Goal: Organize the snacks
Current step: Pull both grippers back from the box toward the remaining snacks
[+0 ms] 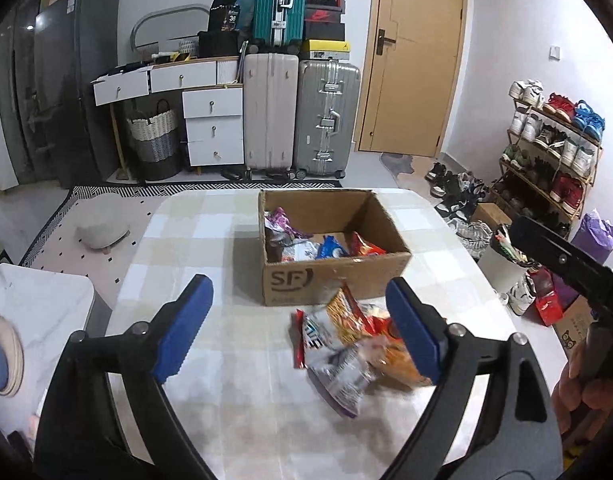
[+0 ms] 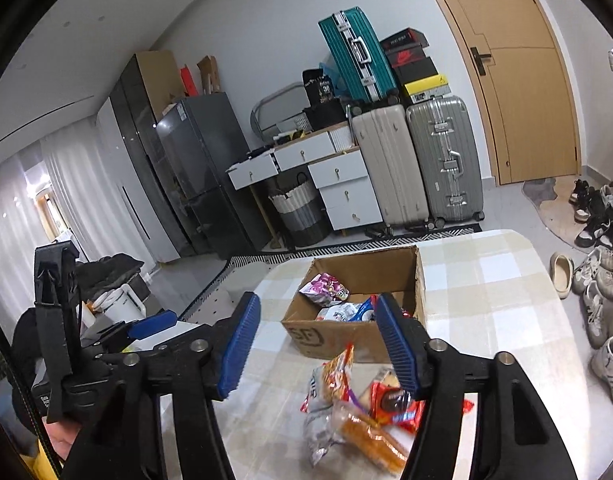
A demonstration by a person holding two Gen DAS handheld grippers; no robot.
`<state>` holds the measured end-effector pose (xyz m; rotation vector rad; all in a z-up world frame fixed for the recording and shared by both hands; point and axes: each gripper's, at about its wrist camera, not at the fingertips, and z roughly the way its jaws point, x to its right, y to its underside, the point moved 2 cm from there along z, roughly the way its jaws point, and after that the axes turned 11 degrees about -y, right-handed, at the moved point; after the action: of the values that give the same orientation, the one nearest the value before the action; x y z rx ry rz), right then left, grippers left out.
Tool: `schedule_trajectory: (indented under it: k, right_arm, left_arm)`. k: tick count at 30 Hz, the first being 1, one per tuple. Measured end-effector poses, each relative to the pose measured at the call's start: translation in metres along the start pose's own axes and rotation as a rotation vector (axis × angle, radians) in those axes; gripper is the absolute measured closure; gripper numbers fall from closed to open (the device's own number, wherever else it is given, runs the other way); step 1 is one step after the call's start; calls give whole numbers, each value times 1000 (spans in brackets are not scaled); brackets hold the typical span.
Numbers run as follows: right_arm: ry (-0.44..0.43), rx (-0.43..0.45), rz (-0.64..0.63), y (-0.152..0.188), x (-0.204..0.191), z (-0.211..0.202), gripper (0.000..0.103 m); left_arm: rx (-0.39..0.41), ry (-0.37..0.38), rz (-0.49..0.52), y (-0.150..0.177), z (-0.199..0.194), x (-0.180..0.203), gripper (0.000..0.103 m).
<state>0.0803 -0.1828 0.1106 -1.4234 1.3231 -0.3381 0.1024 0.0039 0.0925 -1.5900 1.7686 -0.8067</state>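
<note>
Left wrist view: the left gripper (image 1: pixel 298 328) is spread wide and empty above the checked surface (image 1: pixel 226 408). A pile of snacks (image 1: pixel 346 352) lies just in front of the box (image 1: pixel 334 280), which holds more packets. The right gripper (image 2: pixel 318 344) also gapes wide, hovering over the same pile.

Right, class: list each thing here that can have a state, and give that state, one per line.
Left gripper: open, empty.
Right gripper: open, empty.
Cardboard box: open-topped, partly filled with snacks.
Snack pile: loose on the table, outside the box.
Top desk drawer: pulled out.
Door: closed.
</note>
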Motion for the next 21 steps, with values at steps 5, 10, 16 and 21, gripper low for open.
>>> schedule_trajectory:
  k: [5, 10, 16, 21]
  right_arm:
    - [-3, 35, 9, 16, -10, -33, 31]
    - [-19, 40, 33, 36, -14, -55, 23]
    - [-28, 72, 13, 57, -22, -79, 5]
    - [-23, 124, -3, 72, -26, -99, 3]
  left_arm:
    - [18, 12, -11, 18, -32, -1, 1]
    - [20, 13, -1, 34, -54, 1, 1]
    - [-4, 36, -7, 52, -60, -2, 1]
    - [-40, 40, -10, 70, -54, -5, 1]
